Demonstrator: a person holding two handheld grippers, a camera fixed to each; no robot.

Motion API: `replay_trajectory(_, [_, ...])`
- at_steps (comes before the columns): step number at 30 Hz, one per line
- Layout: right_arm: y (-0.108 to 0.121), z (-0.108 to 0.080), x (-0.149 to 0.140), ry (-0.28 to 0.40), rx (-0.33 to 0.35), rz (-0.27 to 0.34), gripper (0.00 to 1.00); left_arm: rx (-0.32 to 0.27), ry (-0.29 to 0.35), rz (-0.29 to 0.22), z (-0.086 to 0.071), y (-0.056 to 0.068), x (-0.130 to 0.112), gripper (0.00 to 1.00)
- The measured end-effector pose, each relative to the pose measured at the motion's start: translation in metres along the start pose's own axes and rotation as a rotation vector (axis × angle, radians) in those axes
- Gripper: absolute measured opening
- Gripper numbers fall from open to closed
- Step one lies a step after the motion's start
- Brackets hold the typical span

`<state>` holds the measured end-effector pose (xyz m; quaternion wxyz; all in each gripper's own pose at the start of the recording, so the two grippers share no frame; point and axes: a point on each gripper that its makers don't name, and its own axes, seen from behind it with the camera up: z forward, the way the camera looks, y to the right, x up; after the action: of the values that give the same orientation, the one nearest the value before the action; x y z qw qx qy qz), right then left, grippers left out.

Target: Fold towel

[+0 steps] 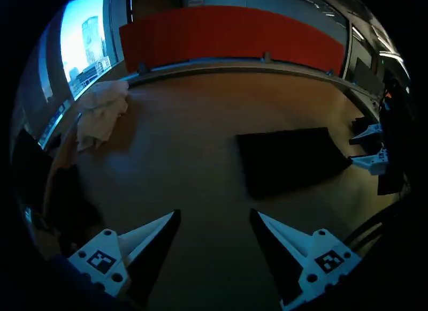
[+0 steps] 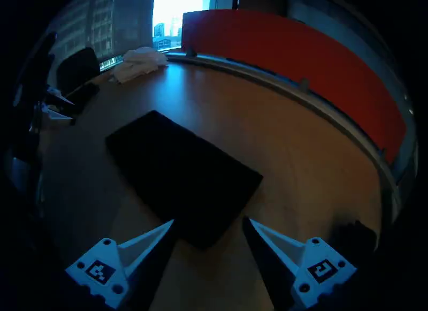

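Towel flat on table | near corner just ahead of spread right fingers

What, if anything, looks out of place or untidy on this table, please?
The dark towel lies flat in a neat rectangle. The one untidy thing is a pale cloth, crumpled at the far edge of the table by the window. Nothing looks spilled or damaged.
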<state>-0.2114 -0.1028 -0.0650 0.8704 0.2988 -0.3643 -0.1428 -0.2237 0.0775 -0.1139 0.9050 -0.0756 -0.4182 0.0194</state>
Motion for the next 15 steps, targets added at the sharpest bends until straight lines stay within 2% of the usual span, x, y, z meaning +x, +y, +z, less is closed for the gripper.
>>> replay_trajectory(9, [-0.005, 0.001, -0.025, -0.037, 0.036, -0.011, 0.85, 0.010, -0.010, -0.030, -0.017, 0.000, -0.015, 0.95])
replay_trajectory(15, [-0.001, 0.001, -0.039, -0.076, 0.033, -0.022, 0.71, 0.013, -0.023, -0.050, -0.023, -0.003, -0.027, 0.95])
